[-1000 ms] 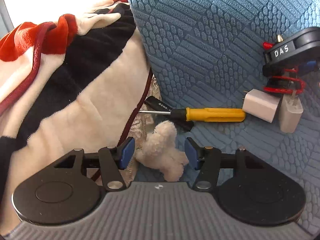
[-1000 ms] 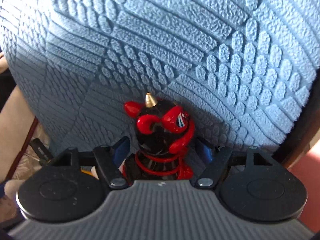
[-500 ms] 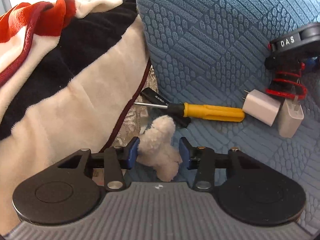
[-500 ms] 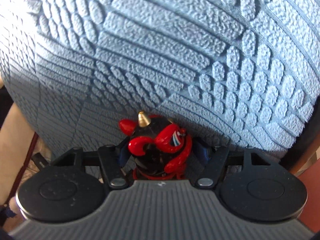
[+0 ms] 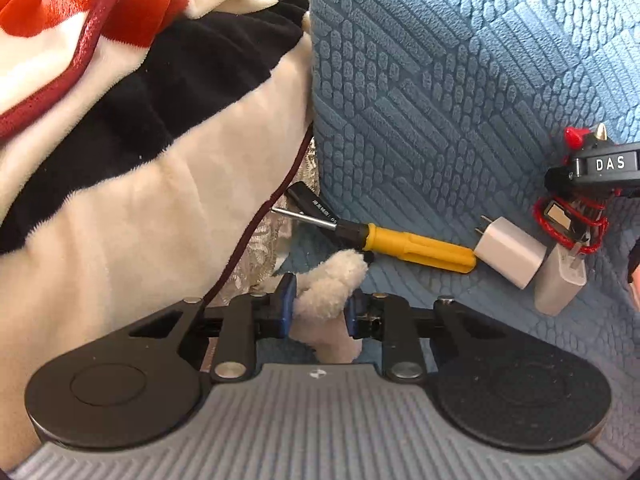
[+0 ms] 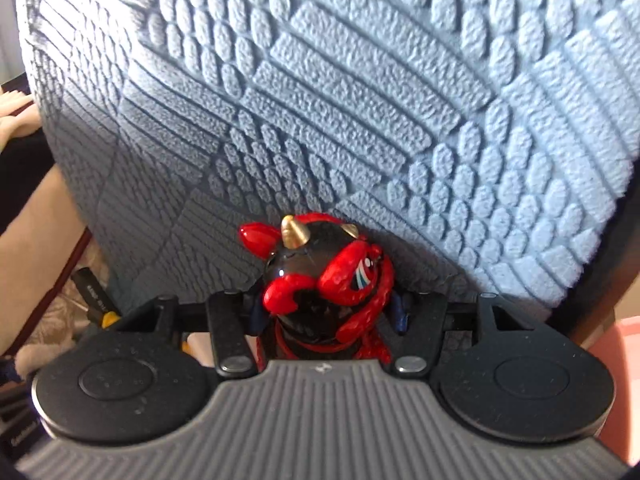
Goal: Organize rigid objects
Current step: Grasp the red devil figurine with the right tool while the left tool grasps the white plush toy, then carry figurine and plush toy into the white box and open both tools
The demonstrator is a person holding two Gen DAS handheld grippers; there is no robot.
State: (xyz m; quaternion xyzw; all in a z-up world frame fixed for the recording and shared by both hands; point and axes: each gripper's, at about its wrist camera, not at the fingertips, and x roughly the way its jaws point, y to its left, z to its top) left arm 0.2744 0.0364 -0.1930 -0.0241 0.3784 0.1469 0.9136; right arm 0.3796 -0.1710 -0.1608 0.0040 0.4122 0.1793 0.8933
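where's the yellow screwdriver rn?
Left wrist view, centre-right: the screwdriver lies on the blue cushion, handle end beside the white charger, shaft pointing left toward the blanket, just beyond the plush toy.

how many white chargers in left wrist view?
2. One charger lies on the blue cushion touching the yellow screwdriver handle's end; the second charger leans against its right side. Others may be hidden.

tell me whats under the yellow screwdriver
The yellow screwdriver lies on the blue cushion. A black tool passes beneath its metal shaft; that tool's far end is hidden behind the blanket.
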